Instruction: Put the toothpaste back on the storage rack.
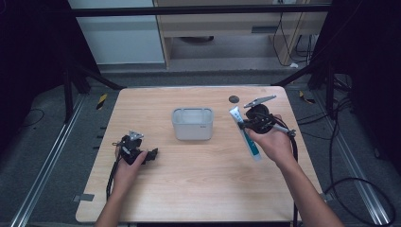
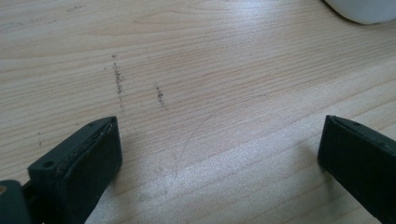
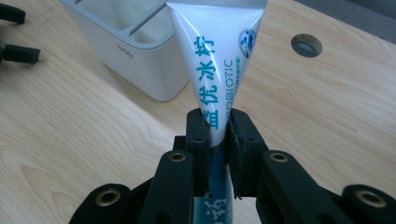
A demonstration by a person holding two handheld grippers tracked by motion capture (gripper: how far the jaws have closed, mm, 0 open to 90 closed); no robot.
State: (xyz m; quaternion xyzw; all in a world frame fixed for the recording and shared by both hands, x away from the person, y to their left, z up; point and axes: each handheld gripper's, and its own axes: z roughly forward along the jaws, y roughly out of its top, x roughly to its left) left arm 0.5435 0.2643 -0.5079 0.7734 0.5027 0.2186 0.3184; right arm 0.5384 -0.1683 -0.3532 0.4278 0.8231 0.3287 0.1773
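The tube (image 3: 215, 60), white with teal print, is clamped between the jaws of the right gripper (image 3: 217, 140), which grip it partway along its length. Its flat crimped end points up and away from the gripper, and in the high view the tube (image 1: 246, 133) slants over the right side of the table (image 1: 198, 189), its lower end near the person's right hand (image 1: 274, 144). Whether that lower end touches the wood cannot be told.

Just left of the tube stands a white bin (image 1: 192, 123), near the table's middle; the right gripper view shows the bin (image 3: 135, 51) with a divider inside. A small round grommet (image 3: 306, 45) sits in the table top beyond the tube, toward the far right corner.

The left gripper (image 1: 152, 155) rests low on the left part of the table, held in the left hand (image 1: 127, 163), well apart from the bin. Its jaws stand wide with bare wood between them, marked by a few dark scuffs (image 2: 119, 79).
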